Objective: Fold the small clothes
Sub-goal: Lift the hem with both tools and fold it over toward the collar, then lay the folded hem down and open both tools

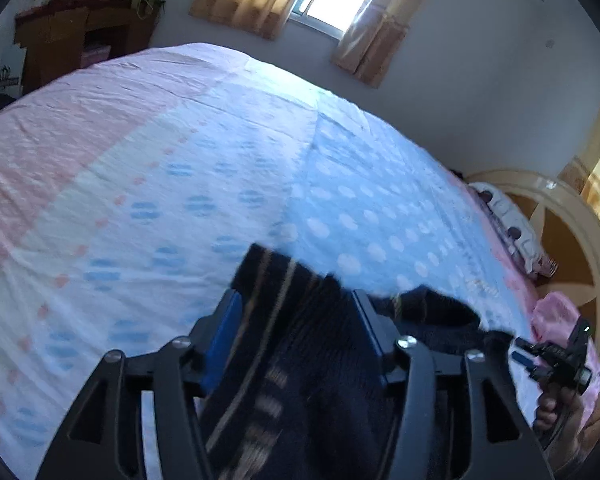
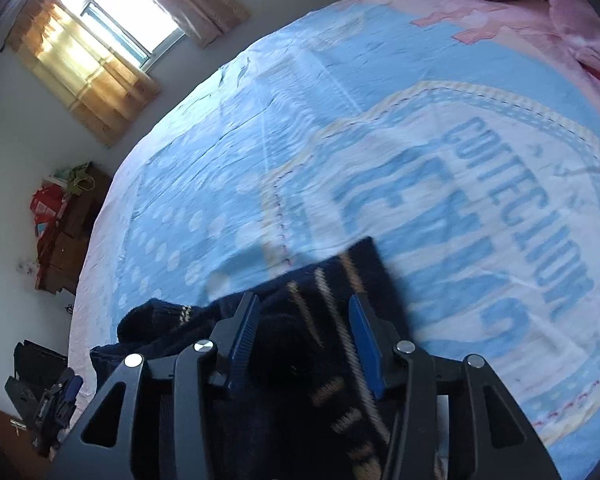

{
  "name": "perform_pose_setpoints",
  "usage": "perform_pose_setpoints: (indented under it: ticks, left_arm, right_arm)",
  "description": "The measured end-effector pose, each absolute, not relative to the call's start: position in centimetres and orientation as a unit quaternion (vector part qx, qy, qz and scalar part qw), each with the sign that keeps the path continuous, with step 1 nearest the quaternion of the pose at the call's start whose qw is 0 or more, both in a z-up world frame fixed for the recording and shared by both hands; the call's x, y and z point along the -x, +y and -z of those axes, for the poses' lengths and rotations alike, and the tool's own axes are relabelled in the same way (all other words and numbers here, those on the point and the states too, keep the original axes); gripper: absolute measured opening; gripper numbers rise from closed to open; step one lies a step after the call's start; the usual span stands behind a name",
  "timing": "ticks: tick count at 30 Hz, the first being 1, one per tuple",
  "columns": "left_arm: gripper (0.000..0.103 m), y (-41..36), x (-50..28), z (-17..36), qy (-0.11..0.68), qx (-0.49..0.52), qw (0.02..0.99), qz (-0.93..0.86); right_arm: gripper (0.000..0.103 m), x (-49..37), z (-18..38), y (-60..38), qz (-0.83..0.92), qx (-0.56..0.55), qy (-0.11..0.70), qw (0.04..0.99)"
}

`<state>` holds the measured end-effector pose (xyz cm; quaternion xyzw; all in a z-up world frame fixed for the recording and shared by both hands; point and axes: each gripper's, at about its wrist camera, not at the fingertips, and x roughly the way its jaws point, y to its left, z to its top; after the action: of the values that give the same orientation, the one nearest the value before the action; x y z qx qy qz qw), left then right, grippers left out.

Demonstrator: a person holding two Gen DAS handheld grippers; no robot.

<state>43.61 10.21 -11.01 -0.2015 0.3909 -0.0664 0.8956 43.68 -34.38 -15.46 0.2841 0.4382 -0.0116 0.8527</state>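
A wide bed (image 2: 228, 184), covered by a pink, white and pale blue dotted sheet (image 1: 148, 184) with large blue lettering, carries a dark navy knit garment (image 2: 324, 320) with tan stripes, and pillows (image 1: 512, 232) at its head.

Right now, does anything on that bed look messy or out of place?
Only the dark knitted garment looks untidy: it lies bunched and uneven on the bedsheet, one part humped up towards the left gripper. The sheet is creased but flat. Pink bedding sits crumpled by the headboard.
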Motion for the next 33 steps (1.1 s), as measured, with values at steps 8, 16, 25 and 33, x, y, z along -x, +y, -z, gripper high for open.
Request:
perform_pose_setpoints:
  ticks: [8,16,25,33]
  left_arm:
    - [0.058,11.1,-36.4,13.6,0.423,0.161,0.89,0.052]
    - [0.057,9.8,-31.6,14.2,0.41,0.109,0.904,0.056]
    - [0.059,10.0,-31.8,16.0,0.432,0.088,0.897,0.036]
    - [0.06,9.7,-31.1,16.6,0.437,0.07,0.896,0.036]
  right_arm:
    - [0.048,-35.4,14.7,-35.2,-0.011,-0.233,0.446,0.864]
    - [0.048,-27.6,15.2,-33.9,-0.033,-0.2,0.453,0.868]
    - [0.022,-25.5,16.3,-32.2,-0.047,-0.153,0.475,0.865]
    - [0.01,-22.3,18.1,-32.5,-0.042,-0.14,0.489,0.86]
